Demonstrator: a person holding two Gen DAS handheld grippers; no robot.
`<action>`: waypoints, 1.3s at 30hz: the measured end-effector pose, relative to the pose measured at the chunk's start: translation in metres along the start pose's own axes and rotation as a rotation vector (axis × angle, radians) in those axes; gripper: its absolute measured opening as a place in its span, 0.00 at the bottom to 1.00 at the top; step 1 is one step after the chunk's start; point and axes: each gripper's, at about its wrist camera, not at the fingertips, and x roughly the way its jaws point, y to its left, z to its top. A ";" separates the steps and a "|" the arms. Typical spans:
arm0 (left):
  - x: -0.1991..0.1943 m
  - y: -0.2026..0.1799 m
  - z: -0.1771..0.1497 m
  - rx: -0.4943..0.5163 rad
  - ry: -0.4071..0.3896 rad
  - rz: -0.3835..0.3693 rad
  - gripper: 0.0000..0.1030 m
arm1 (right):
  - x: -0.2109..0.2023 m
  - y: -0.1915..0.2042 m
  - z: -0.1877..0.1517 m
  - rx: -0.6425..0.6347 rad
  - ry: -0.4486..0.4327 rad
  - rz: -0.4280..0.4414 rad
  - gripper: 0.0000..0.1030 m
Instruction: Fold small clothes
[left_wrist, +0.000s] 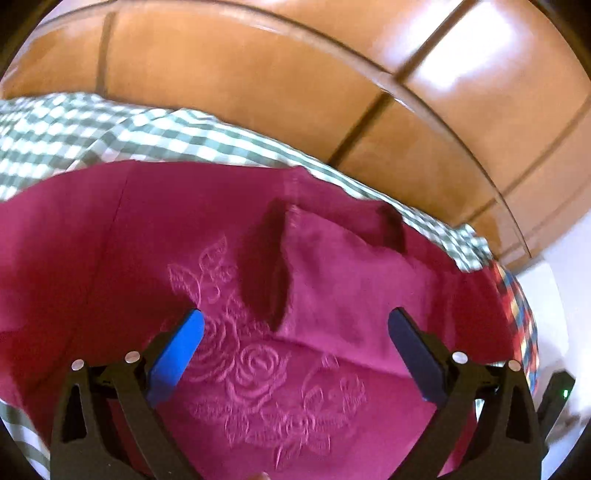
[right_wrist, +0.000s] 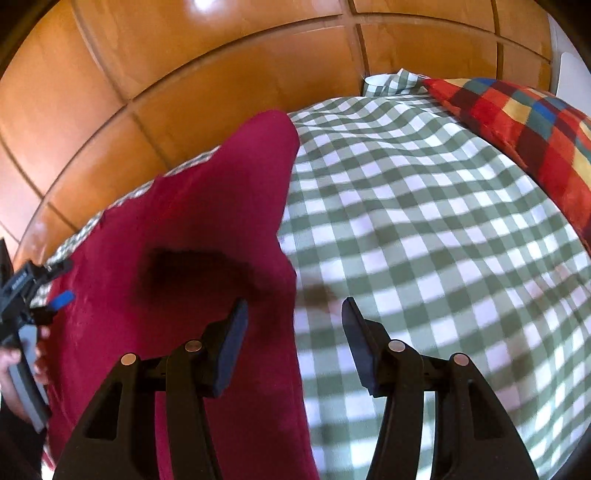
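While both grippers hang above the bed with nothing between their pads, the scene reads as follows.

Left gripper (left_wrist: 295, 328): jaws spread wide, empty, over the near embroidered part of the garment.

Right gripper (right_wrist: 294, 328): jaws partly apart, empty, straddling the garment's right edge, one pad over red cloth, the other over the sheet.

Garment: a crimson cloth piece with tone-on-tone rose embroidery (left_wrist: 258, 369), lying flat on the green-and-white checked bedsheet (right_wrist: 424, 221); a folded flap lies just beyond the left gripper.

Long axis: in the right view it runs from near to far, narrowing toward the far end.

Key relation: the right edge lies directly under the right gripper, so that hand seems better placed to pinch it.

Far right: a multicoloured patchwork-check pillow (right_wrist: 535, 122).

Far: glossy orange-brown wooden panelled headboard (left_wrist: 258, 74).
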 end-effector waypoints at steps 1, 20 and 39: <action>0.002 0.000 0.002 -0.014 -0.005 0.006 0.81 | 0.002 0.001 0.003 0.009 -0.007 0.008 0.51; -0.032 0.047 -0.007 -0.012 -0.086 0.030 0.04 | 0.012 0.012 0.003 -0.104 0.023 -0.075 0.51; -0.027 0.055 -0.005 0.015 -0.098 0.172 0.08 | 0.055 0.086 0.018 -0.274 -0.022 -0.138 0.55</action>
